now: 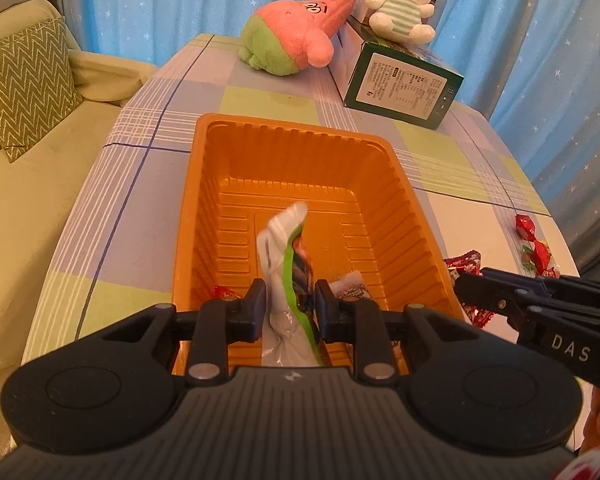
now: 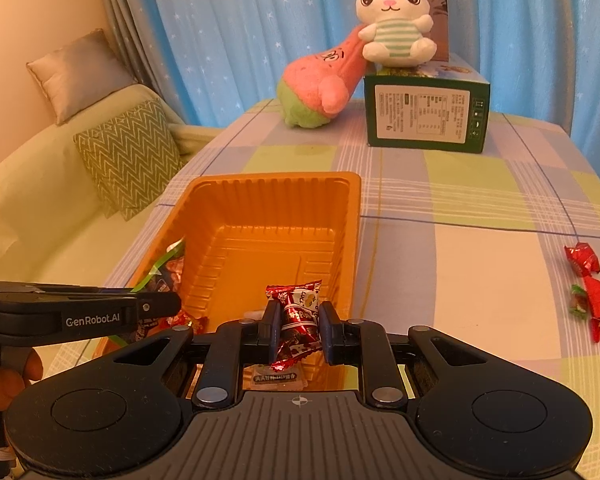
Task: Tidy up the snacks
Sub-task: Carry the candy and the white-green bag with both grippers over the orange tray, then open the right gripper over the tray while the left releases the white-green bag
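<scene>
An orange plastic tray [image 1: 292,128] sits on the checked tablecloth, with a few wrapped candies at its near end. My left gripper [image 1: 290,308] hovers over that end, shut on a green-and-white snack packet [image 1: 282,240] that stands up between the pads. From the right wrist view the left gripper [image 2: 172,304] shows side-on at the tray's [image 2: 276,178] left wall. My right gripper [image 2: 300,328] is shut on a red-wrapped candy [image 2: 296,312] above the tray's near right corner. In the left wrist view the right gripper [image 1: 462,290] enters from the right.
Several loose red candies [image 2: 598,296] lie on the cloth to the right of the tray. At the far side stand a green box [image 2: 424,116], a pink-and-green plush [image 2: 320,80] and a white bunny plush [image 2: 392,28]. A sofa with cushions [image 2: 128,152] borders the table's left edge.
</scene>
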Demonstrator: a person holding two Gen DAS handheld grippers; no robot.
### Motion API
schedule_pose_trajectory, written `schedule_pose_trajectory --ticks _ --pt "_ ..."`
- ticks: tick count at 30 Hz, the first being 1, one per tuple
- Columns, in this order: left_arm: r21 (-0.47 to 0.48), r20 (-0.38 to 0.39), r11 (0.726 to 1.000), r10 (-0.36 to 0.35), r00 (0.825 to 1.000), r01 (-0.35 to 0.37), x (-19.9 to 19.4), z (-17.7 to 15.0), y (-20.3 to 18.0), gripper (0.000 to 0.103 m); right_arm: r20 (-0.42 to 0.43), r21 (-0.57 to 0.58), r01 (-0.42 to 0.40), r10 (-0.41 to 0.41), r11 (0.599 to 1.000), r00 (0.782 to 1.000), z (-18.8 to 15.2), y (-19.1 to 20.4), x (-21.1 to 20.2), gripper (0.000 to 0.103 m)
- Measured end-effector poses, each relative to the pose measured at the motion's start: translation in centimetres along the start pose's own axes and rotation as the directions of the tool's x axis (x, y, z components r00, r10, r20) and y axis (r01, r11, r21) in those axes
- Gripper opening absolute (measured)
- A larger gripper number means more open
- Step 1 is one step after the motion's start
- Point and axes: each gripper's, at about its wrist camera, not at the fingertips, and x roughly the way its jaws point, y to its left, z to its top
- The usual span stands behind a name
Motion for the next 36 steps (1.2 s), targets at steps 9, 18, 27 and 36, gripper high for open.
schedule_pose_trajectory --ticks 9,18,27,36 --pt "-0.015 0.022 0.999 0.041 0.999 -0.041 -1.3 -0.8 1.0 0.028 -0.010 0.001 -0.007 0.007 1.000 1.000 -0.2 0.1 0.5 0.021" --pt "-0.049 0.049 0.997 0.058 0.997 -0.056 -3.1 -1.1 2.1 0.037 0.016 0.015 -0.037 0.037 0.999 0.999 0.3 0.8 0.6 0.021" --pt "-0.056 0.056 0.996 0.068 0.996 -0.065 -4.3 -1.9 2.2 0.047 0.019 0.080 -0.044 0.043 0.996 0.999 0.0 -0.2 -0.4 0.043" --pt "-0.026 0.063 0.998 0.055 0.997 -0.053 -5.9 -3.2 -0.6 0.051 0.016 0.115 0.015 -0.017 0.993 1.000 -2.1 -1.7 -4.0 0.043"
